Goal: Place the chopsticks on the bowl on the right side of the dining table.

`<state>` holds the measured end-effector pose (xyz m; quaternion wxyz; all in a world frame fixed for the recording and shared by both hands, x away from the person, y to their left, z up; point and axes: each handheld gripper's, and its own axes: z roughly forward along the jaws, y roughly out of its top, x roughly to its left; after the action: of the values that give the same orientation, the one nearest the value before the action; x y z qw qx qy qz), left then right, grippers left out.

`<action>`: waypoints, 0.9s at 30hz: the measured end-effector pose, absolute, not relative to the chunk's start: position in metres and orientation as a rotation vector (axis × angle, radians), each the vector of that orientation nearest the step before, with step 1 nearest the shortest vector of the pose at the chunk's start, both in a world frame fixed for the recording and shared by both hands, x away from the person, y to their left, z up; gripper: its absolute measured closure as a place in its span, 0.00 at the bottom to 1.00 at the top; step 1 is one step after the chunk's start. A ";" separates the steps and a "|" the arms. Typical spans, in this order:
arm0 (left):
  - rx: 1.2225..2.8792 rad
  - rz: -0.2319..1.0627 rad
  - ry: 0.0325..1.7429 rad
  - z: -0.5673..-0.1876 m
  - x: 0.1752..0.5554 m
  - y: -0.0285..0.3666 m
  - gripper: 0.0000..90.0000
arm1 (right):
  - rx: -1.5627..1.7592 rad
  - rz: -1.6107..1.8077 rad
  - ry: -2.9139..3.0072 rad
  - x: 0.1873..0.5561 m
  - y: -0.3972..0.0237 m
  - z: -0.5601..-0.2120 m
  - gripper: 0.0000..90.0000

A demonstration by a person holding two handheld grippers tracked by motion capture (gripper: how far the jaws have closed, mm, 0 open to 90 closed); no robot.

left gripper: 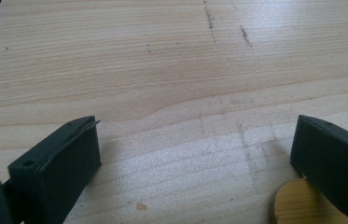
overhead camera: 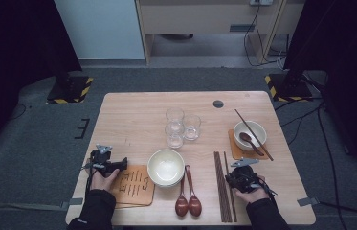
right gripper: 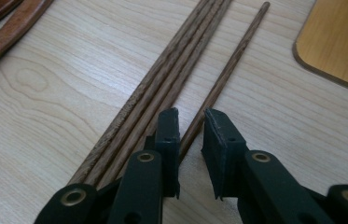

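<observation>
My right gripper [overhead camera: 238, 176] [right gripper: 191, 126] rests low at the table's front right. Its jaws straddle a single dark wooden chopstick [right gripper: 230, 65], with a small gap left on each side of it, so the pads do not press it. A bundle of several chopsticks [right gripper: 171, 74] [overhead camera: 220, 189] lies just to its left. My left gripper [overhead camera: 110, 162] [left gripper: 195, 154] stands wide open over bare wood at the front left, with nothing between its jaws. The rounded edge of a wooden mat [left gripper: 297, 205] [overhead camera: 135, 186] lies beside its right jaw.
A cream bowl [overhead camera: 165, 166] sits front centre, with two brown wooden spoons [overhead camera: 188, 196] [right gripper: 3, 28] beside it. Three clear glasses [overhead camera: 182, 125] stand mid-table. A small bowl [overhead camera: 257, 129] holding a spoon and chopsticks sits on a coaster [overhead camera: 236, 152] [right gripper: 344, 42] at the right.
</observation>
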<state>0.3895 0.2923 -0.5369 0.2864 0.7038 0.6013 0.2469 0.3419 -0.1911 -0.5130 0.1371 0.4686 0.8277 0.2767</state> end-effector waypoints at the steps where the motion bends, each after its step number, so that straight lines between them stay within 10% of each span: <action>1: 1.881 0.660 1.607 -0.537 0.390 0.292 0.00 | 1.356 0.798 2.387 0.342 -0.192 -0.513 0.85; 27: 1.881 0.660 1.607 -0.537 0.389 0.292 0.00 | 1.453 0.755 2.347 0.344 -0.204 -0.512 0.90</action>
<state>0.3895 0.2923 -0.5369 0.2864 0.7039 0.6013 0.2470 0.3444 -0.2036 -0.5120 0.1393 0.5028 0.8121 0.2614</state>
